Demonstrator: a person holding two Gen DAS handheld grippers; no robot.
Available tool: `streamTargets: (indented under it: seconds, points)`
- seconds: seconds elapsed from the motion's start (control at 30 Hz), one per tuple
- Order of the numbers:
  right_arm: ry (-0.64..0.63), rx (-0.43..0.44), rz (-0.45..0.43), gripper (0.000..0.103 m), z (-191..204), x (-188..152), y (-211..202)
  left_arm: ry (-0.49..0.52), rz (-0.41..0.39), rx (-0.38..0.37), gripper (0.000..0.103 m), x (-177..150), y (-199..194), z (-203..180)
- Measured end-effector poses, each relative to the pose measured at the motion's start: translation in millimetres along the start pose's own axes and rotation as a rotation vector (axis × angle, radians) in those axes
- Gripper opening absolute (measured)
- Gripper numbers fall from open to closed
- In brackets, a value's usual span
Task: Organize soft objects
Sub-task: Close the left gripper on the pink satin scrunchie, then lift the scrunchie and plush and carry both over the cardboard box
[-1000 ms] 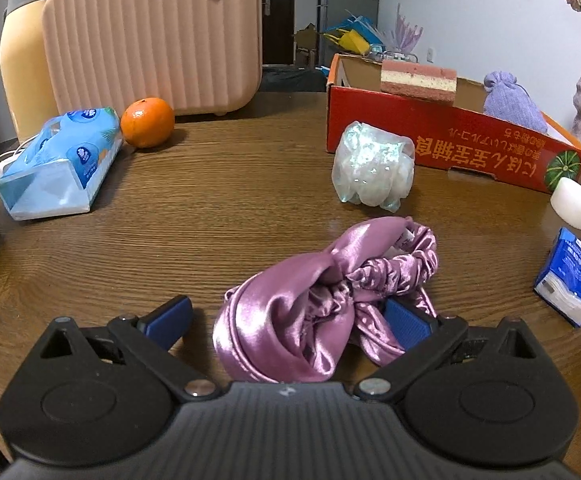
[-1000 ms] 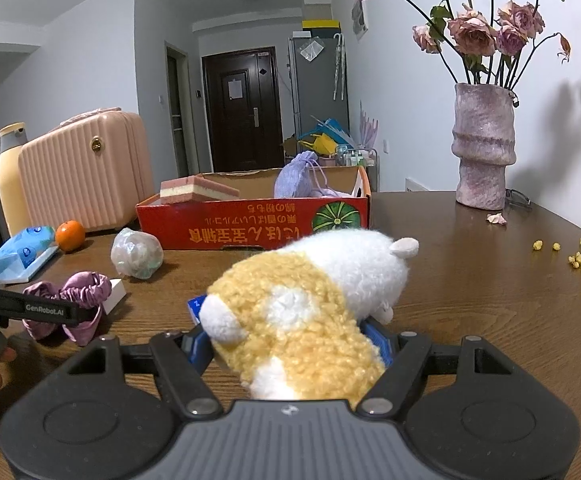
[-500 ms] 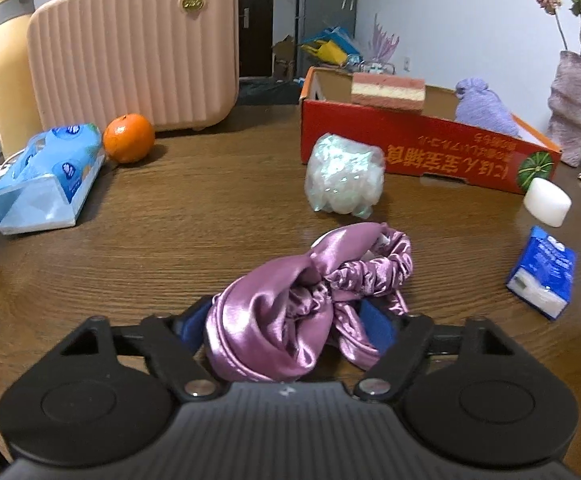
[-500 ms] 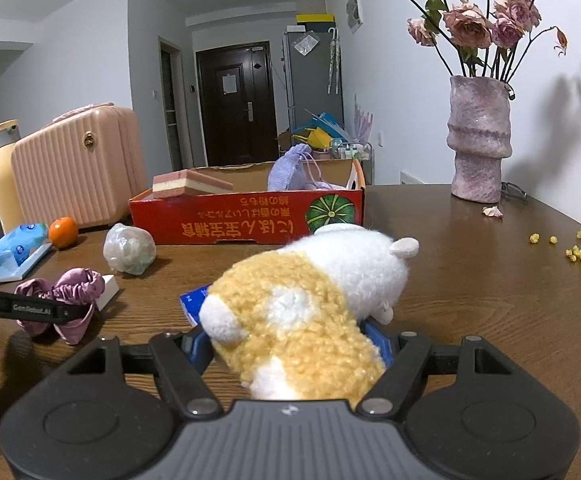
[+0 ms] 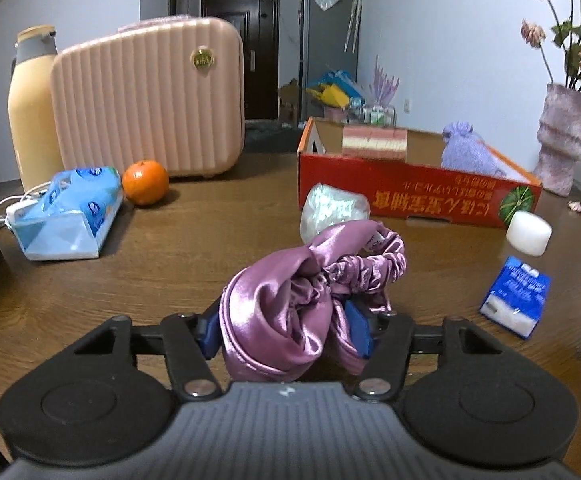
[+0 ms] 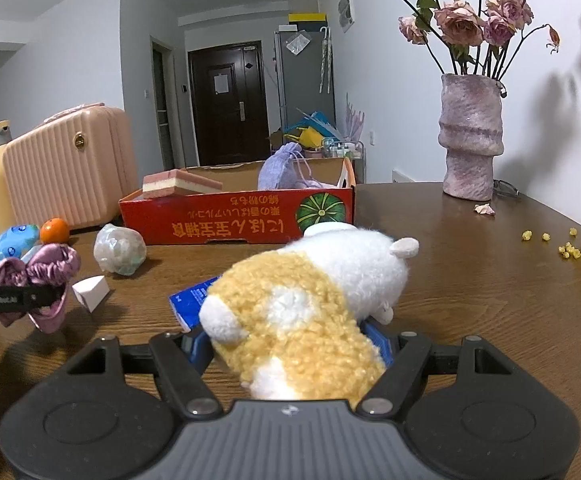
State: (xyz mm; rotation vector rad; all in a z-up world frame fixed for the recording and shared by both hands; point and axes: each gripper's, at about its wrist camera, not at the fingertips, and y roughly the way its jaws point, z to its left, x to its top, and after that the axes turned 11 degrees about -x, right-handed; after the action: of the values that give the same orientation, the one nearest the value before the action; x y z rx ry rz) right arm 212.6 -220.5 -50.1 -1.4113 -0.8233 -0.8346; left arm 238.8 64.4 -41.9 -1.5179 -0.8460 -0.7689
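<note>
A crumpled mauve satin bonnet (image 5: 290,304) and a yellow-and-white plush toy (image 6: 310,308) sit near the red cardboard box (image 6: 238,224), both lifted.

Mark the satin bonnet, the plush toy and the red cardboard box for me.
satin bonnet (image 5: 278,312): left wrist view, on its smooth folded fabric.
plush toy (image 6: 310,320): right wrist view, on its yellow back.
red cardboard box (image 6: 234,222): right wrist view, on its printed front wall.

White walls (image 6: 390,100) close in a narrow hallway with a dark double door (image 6: 228,100) at the far end — a grey fridge (image 6: 304,80) stands right of it, the brown wooden table (image 6: 470,280) near.
</note>
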Motion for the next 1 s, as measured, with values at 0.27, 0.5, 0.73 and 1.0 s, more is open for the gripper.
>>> streamTargets:
  seconds: [0.27, 0.5, 0.73, 1.0]
  points:
    - [0.005, 0.004, -0.026, 0.072, -1, -1, -4, 0.009, -0.082, -0.021, 0.047, 2, -22, -9]
    - [0.007, 0.014, -0.057, 0.072, -1, 0, -9, 0.029, -0.155, -0.034, 0.043, 4, -40, -18]
    - [0.001, 0.032, -0.1, 0.072, 1, 1, -15, 0.036, -0.211, -0.043, 0.043, 6, -55, -25]
    - [-0.001, 0.053, -0.156, 0.072, 5, 3, -21, 0.018, -0.254, -0.065, 0.043, 16, -64, -33]
